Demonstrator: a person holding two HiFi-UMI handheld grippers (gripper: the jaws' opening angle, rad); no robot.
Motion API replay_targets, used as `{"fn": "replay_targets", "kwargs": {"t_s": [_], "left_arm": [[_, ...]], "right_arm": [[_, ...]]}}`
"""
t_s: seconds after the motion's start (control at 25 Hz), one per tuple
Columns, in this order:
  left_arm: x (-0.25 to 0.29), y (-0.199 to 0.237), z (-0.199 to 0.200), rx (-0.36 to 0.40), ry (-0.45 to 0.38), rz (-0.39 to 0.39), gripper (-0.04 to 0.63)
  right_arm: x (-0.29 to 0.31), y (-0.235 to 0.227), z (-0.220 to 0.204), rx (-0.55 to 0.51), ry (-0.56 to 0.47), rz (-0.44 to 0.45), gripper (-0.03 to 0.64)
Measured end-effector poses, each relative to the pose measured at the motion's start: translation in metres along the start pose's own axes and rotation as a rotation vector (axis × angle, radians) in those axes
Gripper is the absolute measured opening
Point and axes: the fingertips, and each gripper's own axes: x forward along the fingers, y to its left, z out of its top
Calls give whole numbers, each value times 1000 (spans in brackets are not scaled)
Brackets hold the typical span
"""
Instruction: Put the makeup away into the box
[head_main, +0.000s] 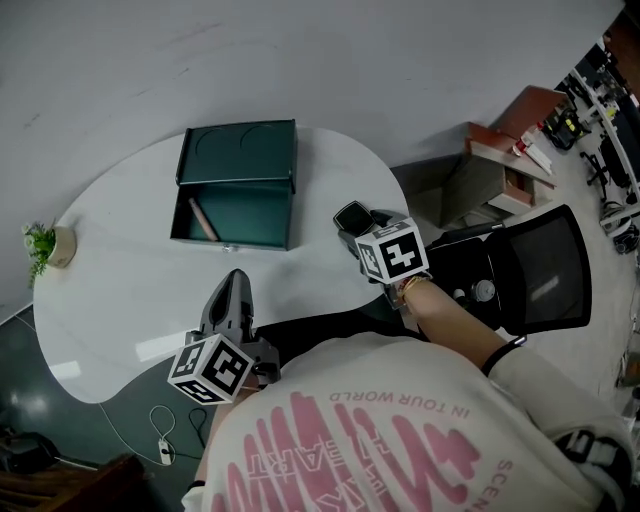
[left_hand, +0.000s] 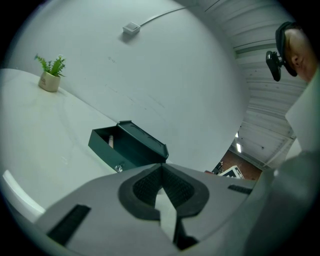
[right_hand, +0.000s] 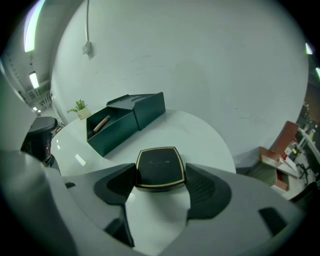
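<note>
A black compact (right_hand: 160, 168) with a gold rim lies on the white table (head_main: 120, 250) near its right edge. My right gripper (right_hand: 161, 175) has its pads against both sides of the compact (head_main: 352, 216). The dark green box (head_main: 235, 205) stands open at the table's back, lid raised, with a tan stick-shaped makeup item (head_main: 203, 218) inside. From the right gripper view the box (right_hand: 125, 122) is ahead and to the left. My left gripper (head_main: 237, 280) is over the table's front edge, jaws together and empty, pointing toward the box (left_hand: 127, 145).
A small potted plant (head_main: 45, 243) sits at the table's far left. A black mesh chair (head_main: 540, 270) stands right of the table, with brown boxes (head_main: 510, 150) behind it. A cable with a switch (head_main: 165, 450) lies on the floor in front.
</note>
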Motion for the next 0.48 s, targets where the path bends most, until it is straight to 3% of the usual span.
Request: {"fn": "replay_targets", "kwargs": {"t_s": [0.36, 0.48], "left_arm": [[-19, 16, 13, -3, -51, 61, 2], [-25, 22, 25, -12, -89, 77, 2]], "right_arm": [[-28, 37, 66, -33, -168, 117, 316], [-33, 57, 80, -86, -178, 153, 316]]}}
